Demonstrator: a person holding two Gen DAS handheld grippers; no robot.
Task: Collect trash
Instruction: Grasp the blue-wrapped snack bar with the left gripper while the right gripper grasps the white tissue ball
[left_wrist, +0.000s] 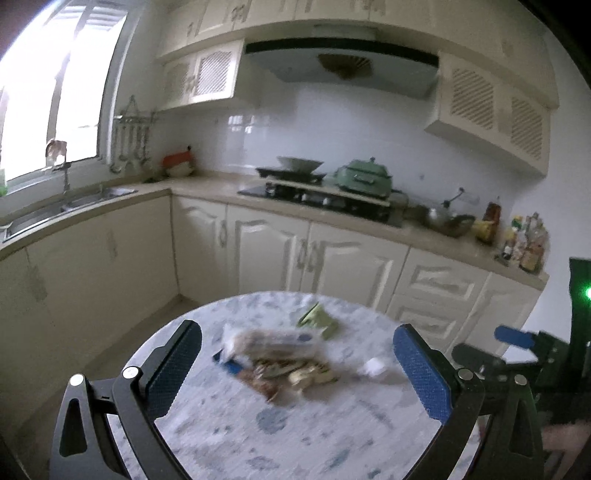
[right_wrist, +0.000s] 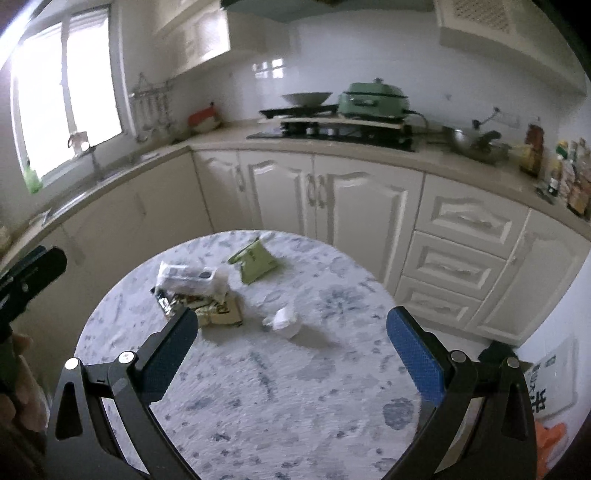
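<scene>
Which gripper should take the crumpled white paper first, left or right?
Right, probably. The right gripper is open and the crumpled white paper lies almost centred just ahead of its jaws. For the left gripper, also open, it sits off near the right finger; the wrapper pile is more central.

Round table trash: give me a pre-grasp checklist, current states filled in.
1. Left gripper open, empty: ok.
2. Right gripper open, empty: ok.
3. Crumpled white paper lies apart from the other trash, clear to pinch: ok.
4. Green packet separate from the wrapper pile: ok.
5. Pile items overlap, single pick possible: cannot tell.
6. Bin or bag to drop trash into: not in view, cannot tell.
</scene>
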